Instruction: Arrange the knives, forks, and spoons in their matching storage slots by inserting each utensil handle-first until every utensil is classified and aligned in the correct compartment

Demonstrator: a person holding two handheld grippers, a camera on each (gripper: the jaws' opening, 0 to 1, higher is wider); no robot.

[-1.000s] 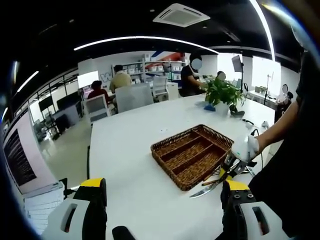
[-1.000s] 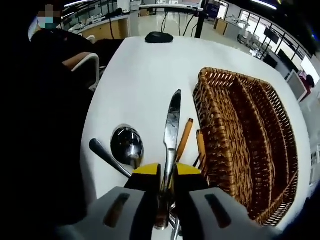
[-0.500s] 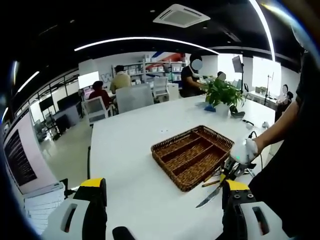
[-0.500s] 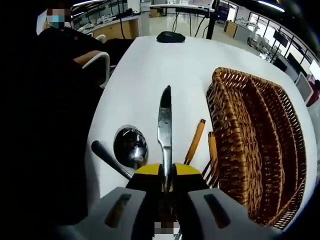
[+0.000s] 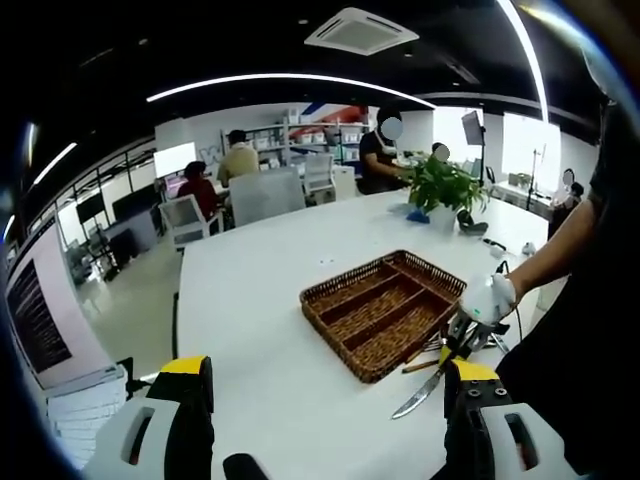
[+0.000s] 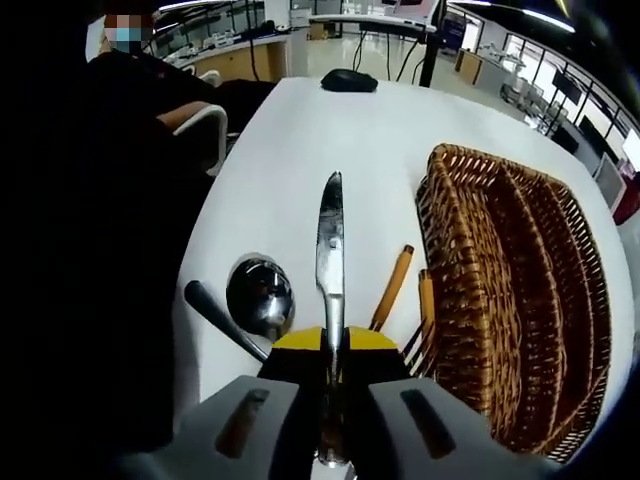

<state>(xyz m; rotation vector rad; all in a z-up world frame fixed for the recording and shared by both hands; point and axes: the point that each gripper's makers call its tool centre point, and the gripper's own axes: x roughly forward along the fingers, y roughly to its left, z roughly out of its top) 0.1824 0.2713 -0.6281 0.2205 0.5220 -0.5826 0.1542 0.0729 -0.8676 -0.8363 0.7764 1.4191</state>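
My right gripper (image 6: 331,345) is shut on a steel knife (image 6: 329,255), blade pointing away over the white table (image 6: 300,150). Under it lie a spoon (image 6: 259,293) and two wooden handles (image 6: 392,287). The wicker tray (image 6: 560,290), with long slots, stands to the right. In the left gripper view the wicker tray (image 5: 383,310) sits mid-table, and the right gripper (image 5: 460,343) holds the knife (image 5: 420,393) off its near right corner. My left gripper (image 5: 325,385) is open, well short of the tray, nothing between its fingers.
A black mouse (image 6: 349,80) lies at the table's far end. A potted plant (image 5: 443,190) stands on the table beyond the tray. Office chairs (image 5: 190,215) and seated people line the far side. A dark utensil handle (image 6: 215,312) lies beside the spoon.
The right gripper has lifted the knife off the table and swung its blade straight, away from the tray's edge. The left gripper has stayed put.
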